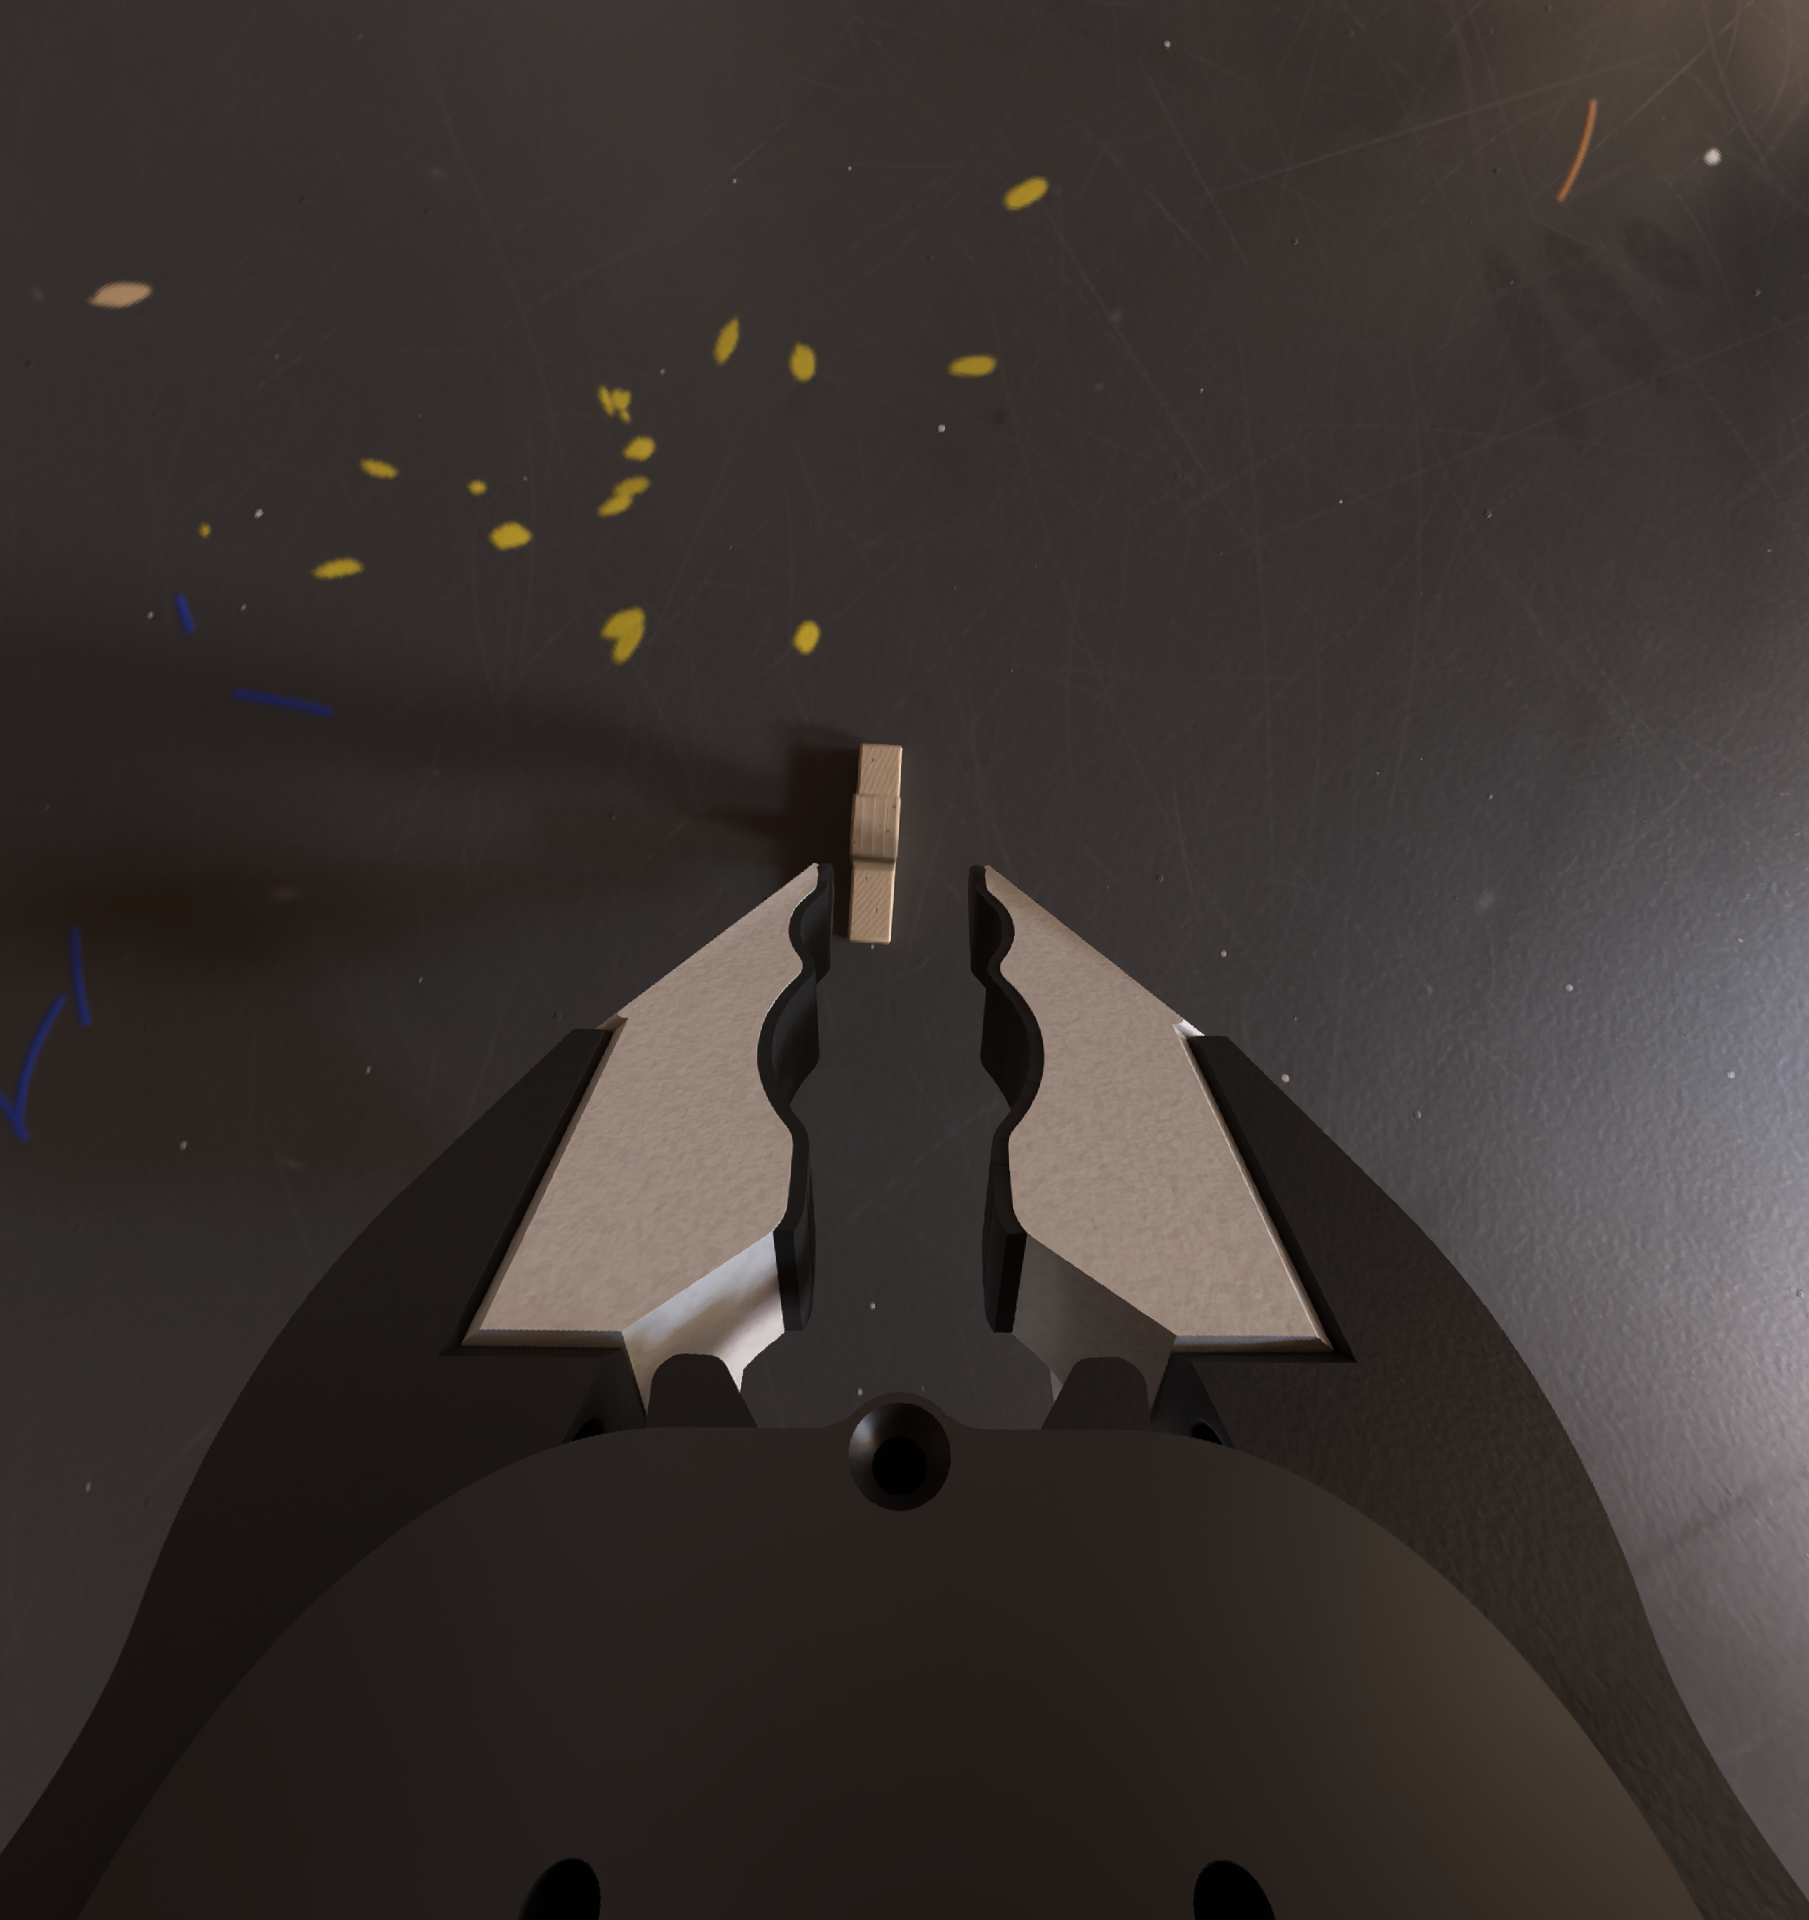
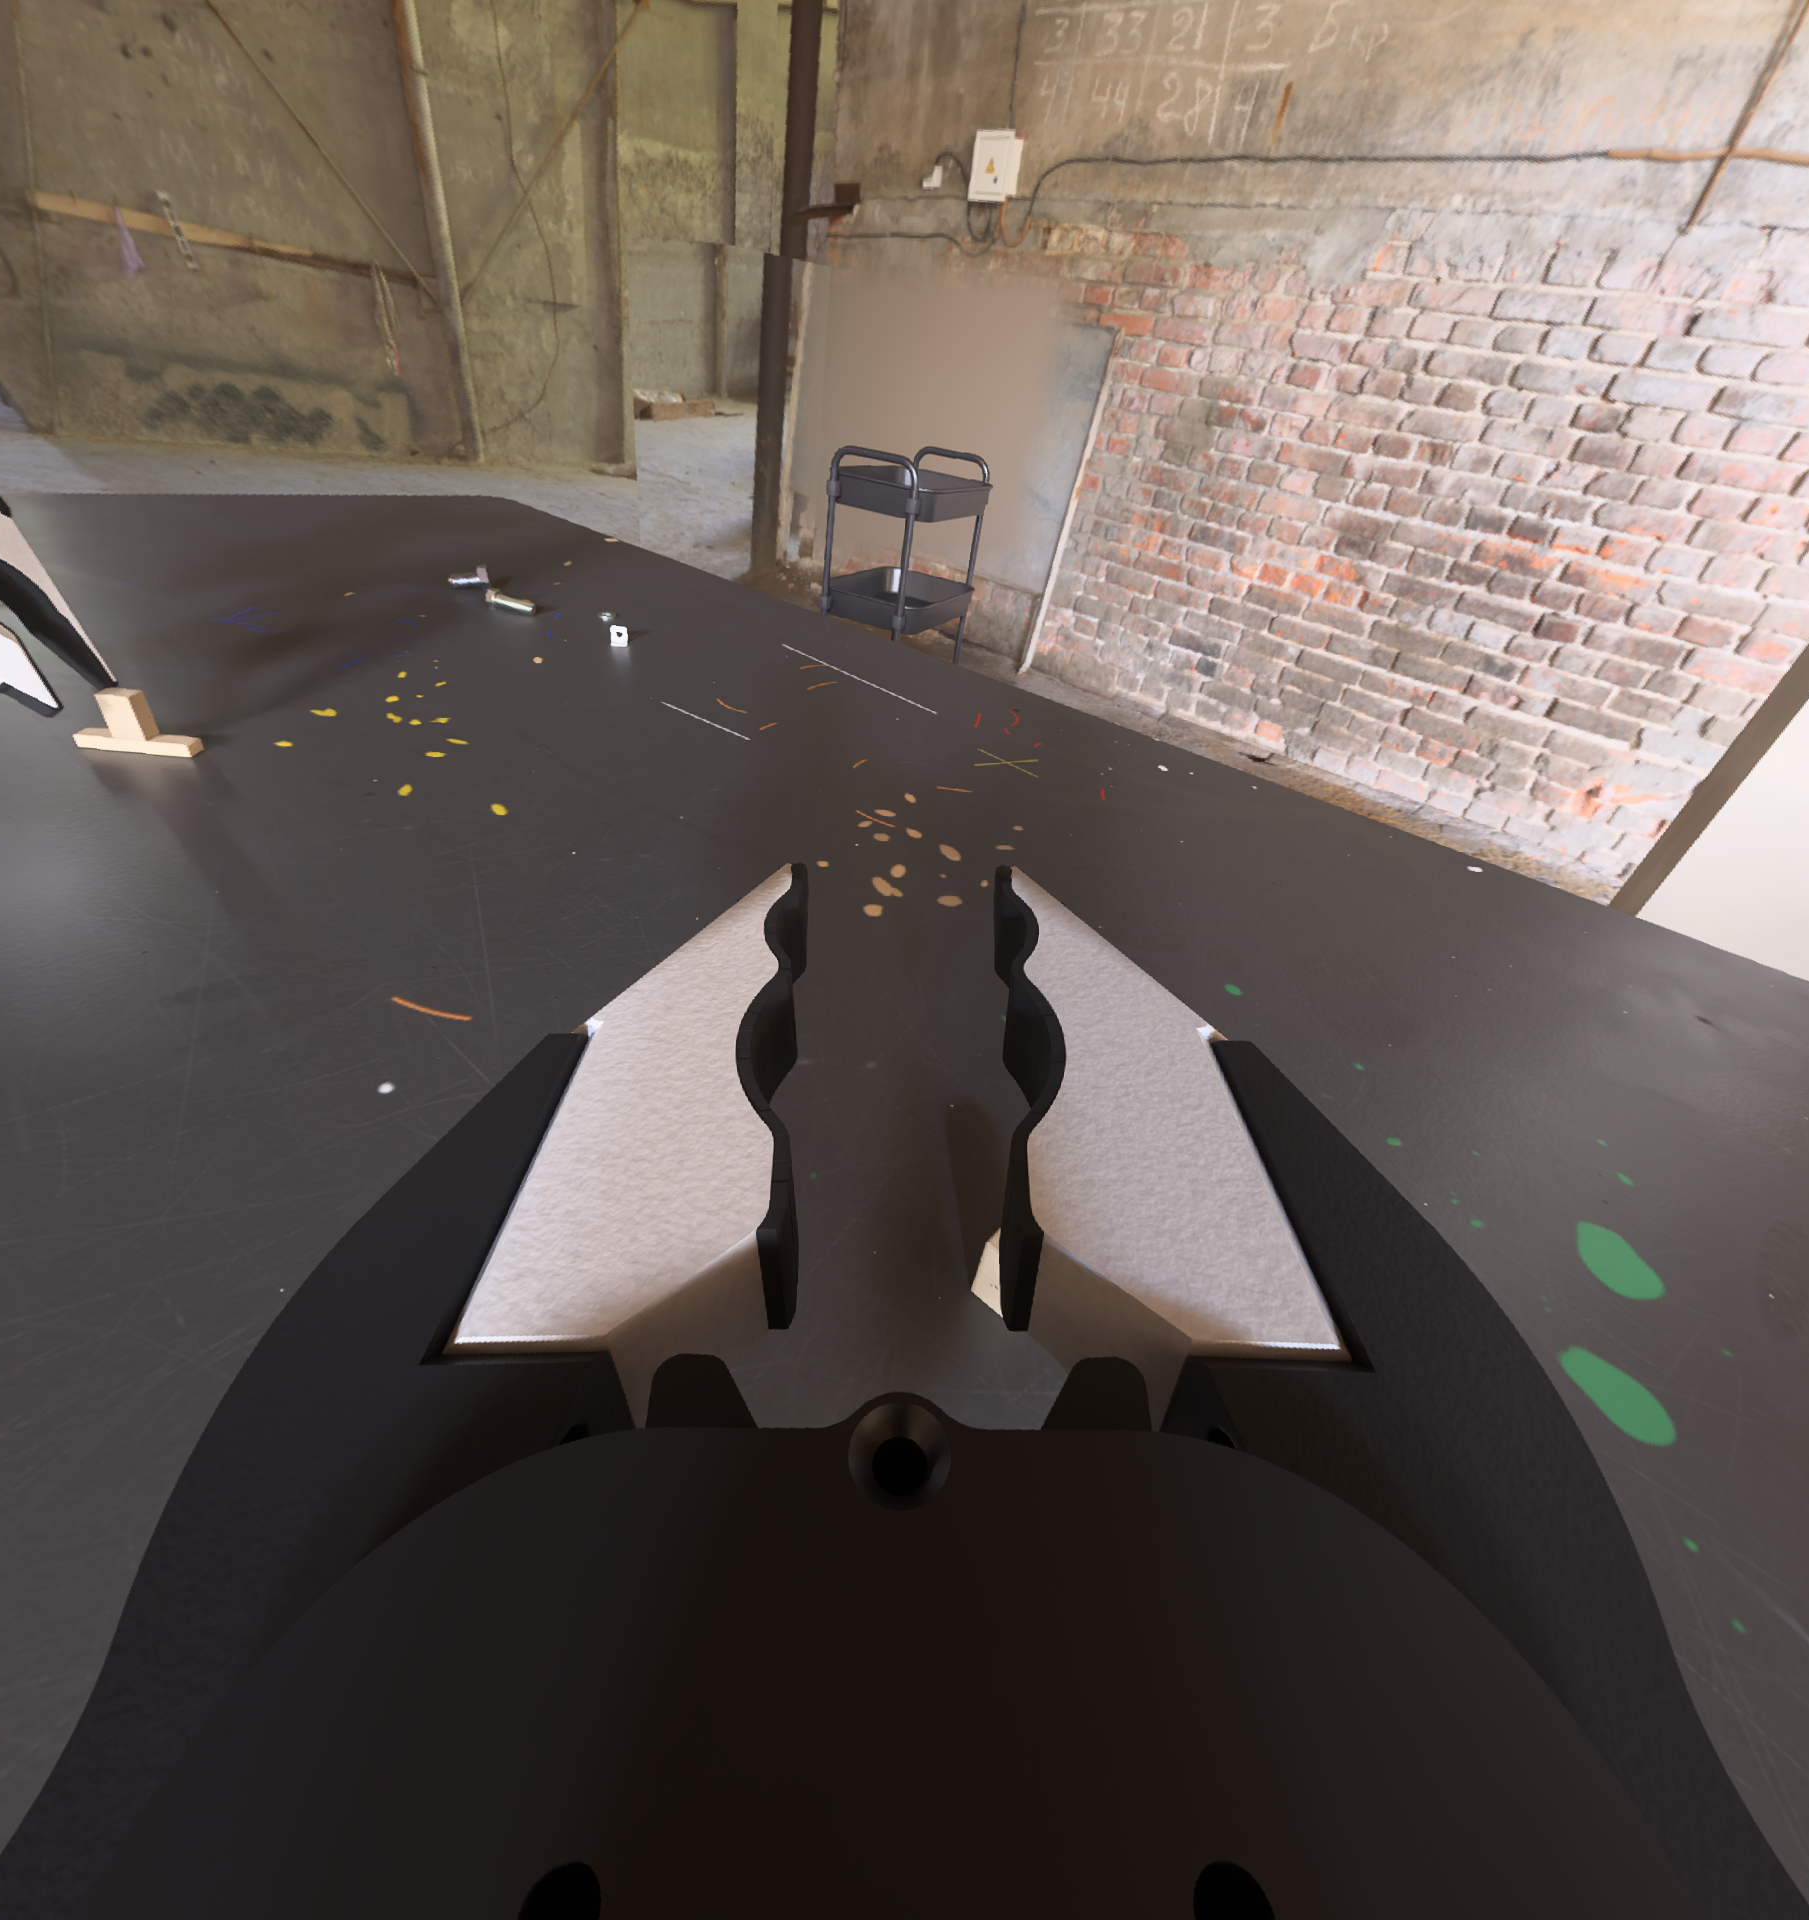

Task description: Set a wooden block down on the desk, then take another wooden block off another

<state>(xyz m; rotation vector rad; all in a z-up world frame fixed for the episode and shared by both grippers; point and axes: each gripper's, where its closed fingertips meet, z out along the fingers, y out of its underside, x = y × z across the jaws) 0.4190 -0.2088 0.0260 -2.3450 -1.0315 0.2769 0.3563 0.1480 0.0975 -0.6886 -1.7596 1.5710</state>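
1. The left gripper point(image 1: 901, 883) is being held above the dark desk point(image 1: 1399, 727), looking almost straight down, with its jaws spread and nothing between them.
2. The wooden blocks point(image 1: 876, 847) are lying just ahead of its fingertips, nearer the left finger (whether they are touching it cannot be told).
3. Seen from the right wrist, the wooden blocks point(image 2: 137, 724) are forming an upturned T, one upright on one flat.
4. The right gripper point(image 2: 900, 883) is being held well apart from them, jaws spread, empty.
5. Metal bolts point(image 2: 495, 590) are lying far ahead-left of it.
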